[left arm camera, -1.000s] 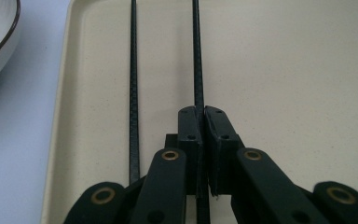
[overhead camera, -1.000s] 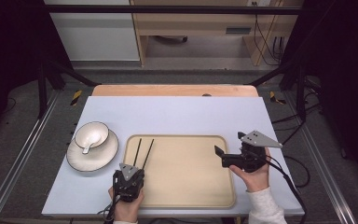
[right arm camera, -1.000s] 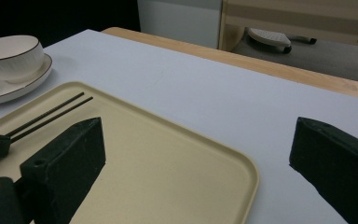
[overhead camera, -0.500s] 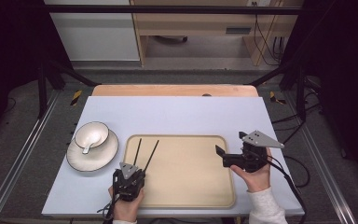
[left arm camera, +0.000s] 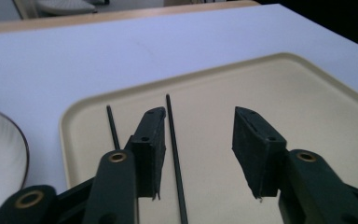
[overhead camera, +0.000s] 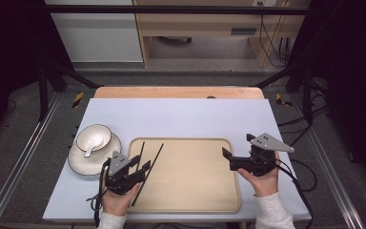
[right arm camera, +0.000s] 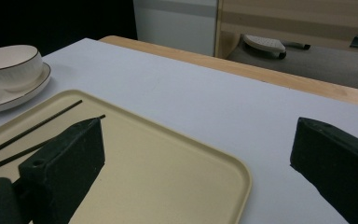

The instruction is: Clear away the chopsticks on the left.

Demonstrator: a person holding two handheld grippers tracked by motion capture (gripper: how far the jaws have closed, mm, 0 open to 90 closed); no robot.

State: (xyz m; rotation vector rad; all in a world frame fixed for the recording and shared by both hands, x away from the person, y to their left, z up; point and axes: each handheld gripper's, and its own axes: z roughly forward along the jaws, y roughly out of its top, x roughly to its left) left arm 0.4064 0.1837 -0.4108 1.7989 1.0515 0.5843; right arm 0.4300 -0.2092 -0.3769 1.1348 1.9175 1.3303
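Two black chopsticks (overhead camera: 148, 164) lie side by side on the left part of a beige tray (overhead camera: 195, 186). My left gripper (overhead camera: 142, 165) hovers low over their near ends, open. In the left gripper view one chopstick (left arm camera: 174, 154) runs between the jaws, and the other chopstick (left arm camera: 112, 125) lies just outside the left jaw. My right gripper (overhead camera: 237, 146) is held open at the tray's right edge, with nothing between its fingers. The right gripper view has the tray (right arm camera: 168, 177) and the chopsticks (right arm camera: 42, 121) to the left.
A white bowl (overhead camera: 93, 137) with a spoon (overhead camera: 90, 148) in it stands on a dark-rimmed plate (overhead camera: 78, 164), left of the tray. The light blue table top (overhead camera: 181, 117) stretches behind the tray. A wooden strip (overhead camera: 178, 92) runs along the far edge.
My left gripper has shifted slightly and turned a little to the right over the chopsticks. The right gripper has hardly moved.
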